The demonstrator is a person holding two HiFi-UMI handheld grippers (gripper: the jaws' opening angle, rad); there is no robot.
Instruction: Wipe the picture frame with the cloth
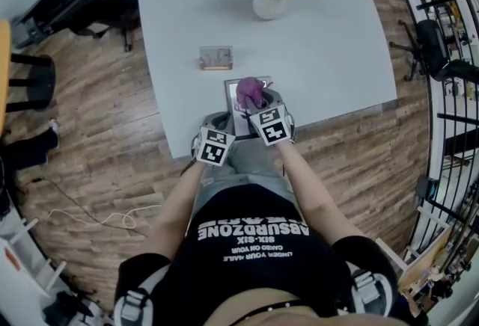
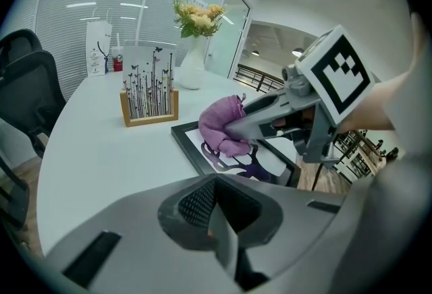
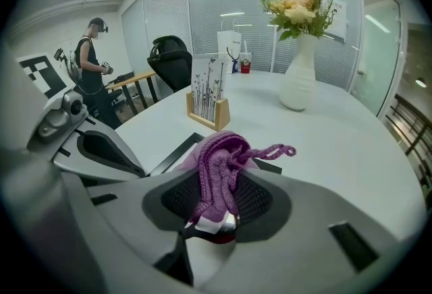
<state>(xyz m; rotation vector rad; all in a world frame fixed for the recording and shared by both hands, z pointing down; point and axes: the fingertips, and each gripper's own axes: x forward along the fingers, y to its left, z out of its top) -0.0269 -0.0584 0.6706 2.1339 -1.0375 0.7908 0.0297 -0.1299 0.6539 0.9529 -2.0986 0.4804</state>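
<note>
Cloth [image 3: 219, 163], one; picture frame [image 2: 194, 150], one.

- Black shirt [image 1: 251, 266]: large white print read "ABSURDZONE", upside down in the head view.
- Next line read "SIX-SIX".
- Smaller lines there were too small to read.

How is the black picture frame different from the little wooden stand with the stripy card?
The black picture frame lies flat; the wooden stand stands upright. The black picture frame is bigger than the wooden stand. The purple cloth is over the black picture frame; nothing touches the wooden stand. Both sit on the white table and show a picture.
</note>
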